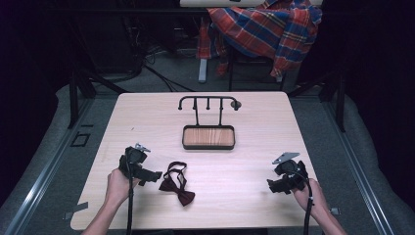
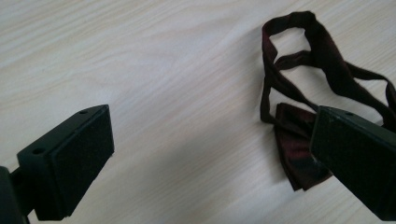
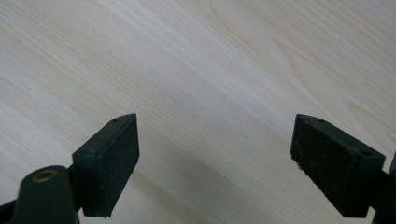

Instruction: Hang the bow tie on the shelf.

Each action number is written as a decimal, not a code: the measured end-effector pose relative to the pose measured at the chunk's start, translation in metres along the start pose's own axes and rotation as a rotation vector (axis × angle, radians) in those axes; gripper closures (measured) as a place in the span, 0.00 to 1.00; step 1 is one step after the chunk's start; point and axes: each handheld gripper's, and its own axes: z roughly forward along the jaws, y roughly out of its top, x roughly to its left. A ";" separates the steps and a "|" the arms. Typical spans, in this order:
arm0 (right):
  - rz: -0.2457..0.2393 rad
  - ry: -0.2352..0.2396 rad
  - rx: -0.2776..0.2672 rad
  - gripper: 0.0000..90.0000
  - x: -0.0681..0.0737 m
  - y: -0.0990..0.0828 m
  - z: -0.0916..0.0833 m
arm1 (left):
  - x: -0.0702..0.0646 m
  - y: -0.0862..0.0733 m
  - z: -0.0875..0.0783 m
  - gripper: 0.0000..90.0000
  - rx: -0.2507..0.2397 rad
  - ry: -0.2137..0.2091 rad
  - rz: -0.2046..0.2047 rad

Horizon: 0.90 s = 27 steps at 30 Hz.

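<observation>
Table (image 1: 254, 161) of pale wood grain, seen from the high view, with dark floor around it. Dark red bow tie (image 1: 177, 184) lies flat near the front edge, left of centre, its strap looped toward the far side. Left gripper (image 1: 149, 175) sits just left of the bow tie, held in the person's left hand (image 1: 119, 185), jaws spread wide and holding nothing. In the left gripper view the bow tie (image 2: 299, 140) lies on the bare wood beside the jaw at right, which overlaps part of the bow's wing; contact cannot be told. The other jaw stands well apart over bare wood. Right gripper (image 1: 278, 186) is near the front right of the table, held in the right hand (image 1: 308, 195), well apart from the bow tie. In the right gripper view its jaws are wide apart and empty over bare wood. Black metal stand (image 1: 208, 122) with a wood-lined tray base sits at table centre toward the far side, a hooked rail across its top. Beyond the table a red plaid shirt (image 1: 266, 27) is draped over a chair.
</observation>
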 end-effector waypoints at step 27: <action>0.021 0.021 0.018 0.17 0.000 0.000 0.004 | -0.017 0.032 0.021 0.01 0.028 -0.016 0.124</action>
